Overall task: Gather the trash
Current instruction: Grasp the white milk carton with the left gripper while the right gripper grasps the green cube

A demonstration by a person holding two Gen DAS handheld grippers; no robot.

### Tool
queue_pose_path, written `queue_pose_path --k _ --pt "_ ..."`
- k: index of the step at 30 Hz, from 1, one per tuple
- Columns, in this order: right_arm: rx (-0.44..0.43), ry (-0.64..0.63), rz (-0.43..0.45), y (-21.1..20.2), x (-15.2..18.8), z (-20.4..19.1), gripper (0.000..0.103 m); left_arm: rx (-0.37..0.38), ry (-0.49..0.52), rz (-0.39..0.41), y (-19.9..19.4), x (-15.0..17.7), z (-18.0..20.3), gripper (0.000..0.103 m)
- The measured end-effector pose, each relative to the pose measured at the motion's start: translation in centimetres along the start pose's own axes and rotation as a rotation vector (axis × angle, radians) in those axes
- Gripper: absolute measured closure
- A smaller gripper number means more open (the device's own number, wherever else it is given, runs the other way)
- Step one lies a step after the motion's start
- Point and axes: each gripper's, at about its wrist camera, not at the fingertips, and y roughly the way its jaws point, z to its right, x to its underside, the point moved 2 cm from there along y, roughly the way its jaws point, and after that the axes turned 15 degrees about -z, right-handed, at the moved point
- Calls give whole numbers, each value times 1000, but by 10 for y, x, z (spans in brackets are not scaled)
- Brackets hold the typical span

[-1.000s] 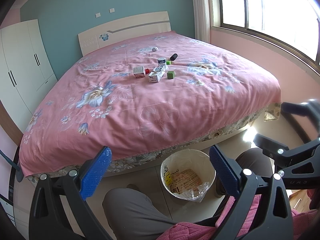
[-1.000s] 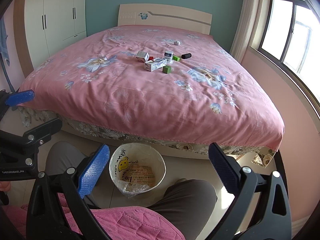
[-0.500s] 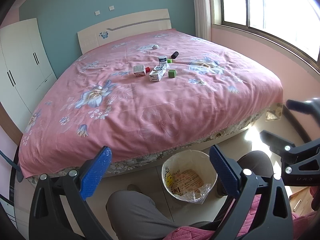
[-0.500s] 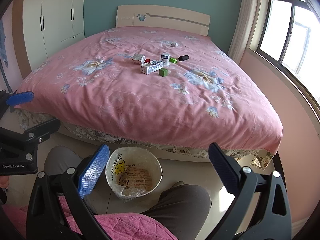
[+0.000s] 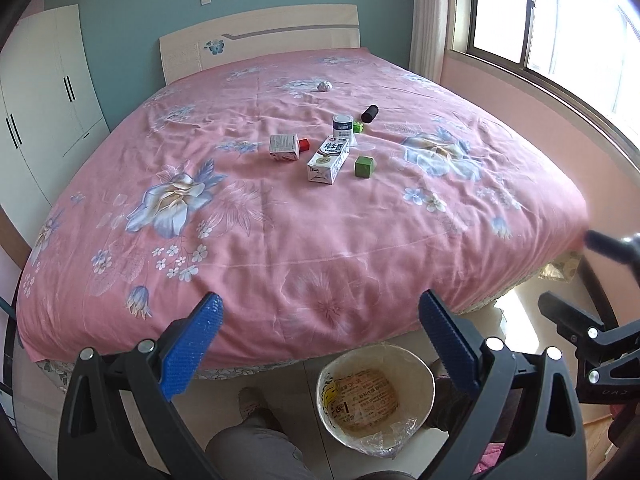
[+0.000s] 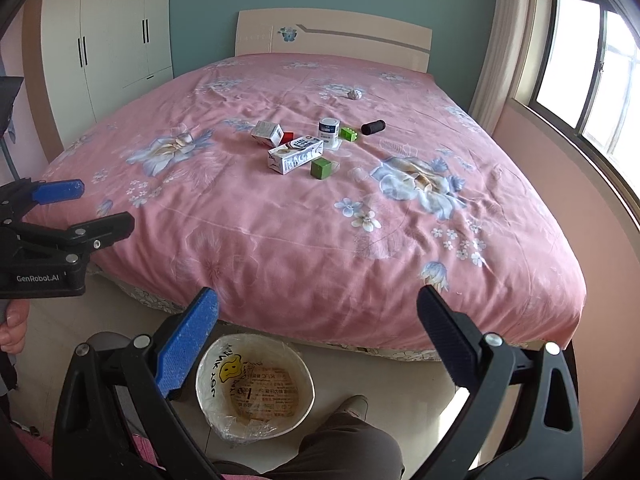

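Observation:
Several small items lie mid-bed on the pink floral cover (image 5: 320, 240): a milk carton (image 5: 327, 160) (image 6: 295, 155), a small box (image 5: 284, 146) (image 6: 267, 133), a white jar (image 5: 343, 126) (image 6: 329, 132), a green cube (image 5: 365, 167) (image 6: 321, 168), a black cylinder (image 5: 369, 113) (image 6: 373, 127) and a crumpled paper ball (image 5: 325, 86) (image 6: 354, 94). A lined waste bin (image 5: 376, 396) (image 6: 254, 388) stands on the floor at the bed's foot. My left gripper (image 5: 320, 348) and right gripper (image 6: 318, 344) are both open and empty, above the bin and well short of the items.
White wardrobe (image 6: 108, 40) stands at the left, a window (image 5: 560, 20) at the right. The person's knees (image 6: 348, 448) are by the bin. A small red block (image 5: 305, 144) and a green toy brick (image 6: 349, 134) lie among the items.
Both grippers have moved forward and up toward the bed. The items look nearer and the bin sits lower in both views. Jaws stay open.

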Motion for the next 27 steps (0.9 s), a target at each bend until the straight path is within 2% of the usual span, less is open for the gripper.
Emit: queue_pose_path --k 10,20,27 --pt "5 -106 -29 82 -81 34 6 14 -1 -66 87 -102 0 4" --pt "-145 -307 -90 191 -156 43 6 41 41 -155 188 -178 2 4" --pt "-258 -396 -151 258 -205 46 6 109 33 -207 243 -218 -3 4"
